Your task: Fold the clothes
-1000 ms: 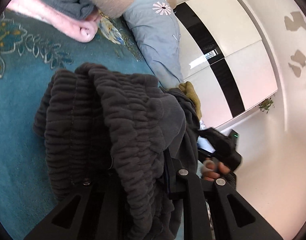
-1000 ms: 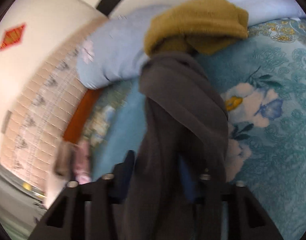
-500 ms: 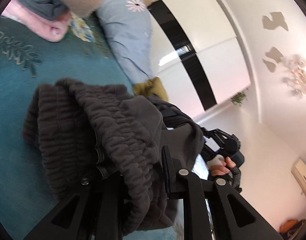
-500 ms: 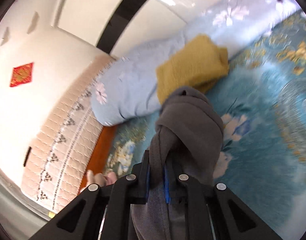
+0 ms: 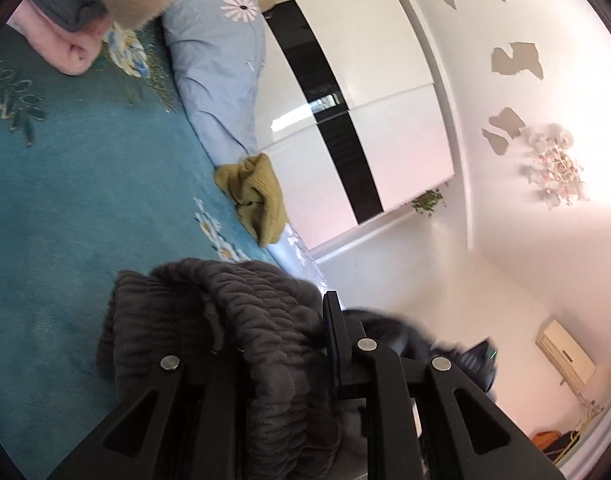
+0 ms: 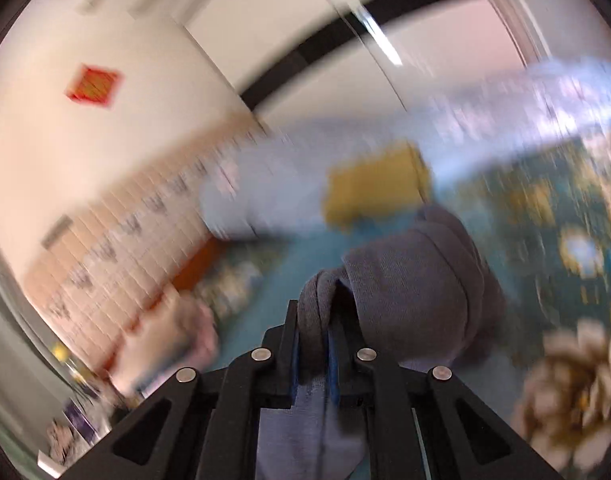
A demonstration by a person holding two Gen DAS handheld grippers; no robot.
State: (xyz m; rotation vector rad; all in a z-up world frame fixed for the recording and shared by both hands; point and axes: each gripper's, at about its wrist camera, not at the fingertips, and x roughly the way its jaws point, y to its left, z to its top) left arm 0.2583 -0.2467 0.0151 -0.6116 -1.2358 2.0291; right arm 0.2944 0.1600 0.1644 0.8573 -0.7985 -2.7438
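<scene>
Above the teal bedspread [image 5: 73, 184], your left gripper [image 5: 273, 344] clamps the dark grey trousers' [image 5: 225, 320] gathered waistband, your right gripper [image 6: 329, 320] pinches another edge, lifting them clear, probably for straightening.

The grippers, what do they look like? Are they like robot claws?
A bit like claws. The left gripper and the right gripper are both matt black, built from flat angled bars with triangle-shaped holes. Round silver rivets join the bars. The right one has blue pads inside its fingers. No cables or sleeves show.
</scene>
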